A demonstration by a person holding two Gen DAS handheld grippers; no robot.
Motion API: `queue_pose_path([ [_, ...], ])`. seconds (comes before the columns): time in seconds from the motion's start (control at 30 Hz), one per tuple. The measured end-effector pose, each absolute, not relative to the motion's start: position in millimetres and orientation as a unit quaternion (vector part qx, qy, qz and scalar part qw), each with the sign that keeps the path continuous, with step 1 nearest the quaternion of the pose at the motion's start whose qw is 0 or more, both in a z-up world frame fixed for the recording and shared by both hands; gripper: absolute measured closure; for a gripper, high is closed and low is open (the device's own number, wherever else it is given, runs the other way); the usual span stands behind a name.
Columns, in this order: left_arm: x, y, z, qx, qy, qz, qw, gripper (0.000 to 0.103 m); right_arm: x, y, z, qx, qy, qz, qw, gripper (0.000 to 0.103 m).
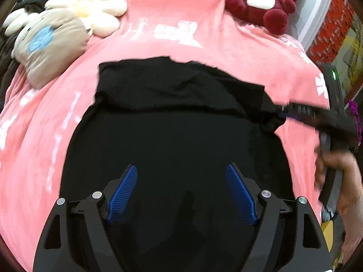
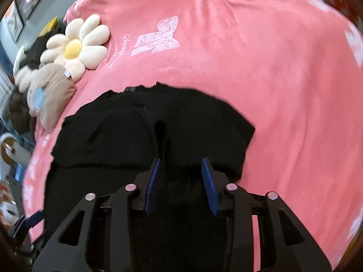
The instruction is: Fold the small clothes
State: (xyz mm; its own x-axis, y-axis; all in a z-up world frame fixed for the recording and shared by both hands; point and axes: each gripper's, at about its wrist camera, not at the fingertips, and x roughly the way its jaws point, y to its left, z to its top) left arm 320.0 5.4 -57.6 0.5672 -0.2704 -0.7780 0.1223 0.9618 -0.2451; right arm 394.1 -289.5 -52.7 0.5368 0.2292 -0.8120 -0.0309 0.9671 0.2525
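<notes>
A black garment (image 1: 177, 113) lies on the pink blanket (image 1: 204, 45), its far part folded over toward me. My left gripper (image 1: 181, 170) hovers over the garment's near part, jaws wide open and empty. My right gripper (image 2: 181, 162) is over the garment's right side (image 2: 140, 131); its blue pads (image 2: 207, 181) stand apart with black cloth between and under them, and I cannot tell whether they pinch it. In the left wrist view the right gripper (image 1: 295, 111) reaches in at the garment's right corner, blurred.
A flower cushion (image 1: 90, 6), a beige plush (image 1: 47, 45) and a dark red plush bear (image 1: 265, 2) lie along the blanket's far side. The flower cushion also shows in the right wrist view (image 2: 74, 45). A red brick-pattern wall (image 1: 331, 27) is at the right.
</notes>
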Motion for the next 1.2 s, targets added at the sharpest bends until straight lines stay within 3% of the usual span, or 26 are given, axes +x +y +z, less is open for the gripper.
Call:
queue_pose_path([
  [0.43, 346.8, -19.8, -56.9, -0.059, 0.443, -0.119, 0.887, 0.024, 427.0, -257.8, -86.7, 0.103, 0.498, 0.087, 0.857, 0.067],
  [0.47, 347.9, -21.2, -57.7, -0.057, 0.443, -0.120, 0.886, 0.024, 428.0, -257.2, -87.4, 0.101, 0.497, 0.087, 0.857, 0.078],
  [0.5, 349.1, -22.2, -58.0, -0.055, 0.443, -0.120, 0.887, 0.024, 427.8, -257.1, -86.8, 0.104, 0.499, 0.090, 0.856, 0.099],
  [0.53, 349.5, -22.0, -58.1, -0.053, 0.442, -0.121, 0.887, 0.023, 425.1, -257.4, -82.1, 0.126, 0.498, 0.111, 0.851, 0.100],
  [0.77, 370.6, -39.5, -64.9, -0.015, 0.417, -0.144, 0.897, 0.017, 412.3, -237.0, -34.1, 0.167, 0.491, 0.216, 0.827, 0.100],
  [1.1, 412.6, -90.4, -60.5, -0.016, 0.371, -0.198, 0.907, 0.017, 423.0, -249.2, -11.9, 0.263, 0.493, 0.284, 0.779, 0.100],
  [1.17, 422.4, -99.5, -60.8, -0.015, 0.357, -0.217, 0.908, 0.018, 426.4, -243.8, -7.0, 0.248, 0.497, 0.279, 0.783, 0.100],
  [1.2, 426.6, -99.0, -60.4, -0.025, 0.353, -0.226, 0.908, 0.024, 429.2, -242.0, -5.6, 0.245, 0.501, 0.283, 0.781, 0.099],
])
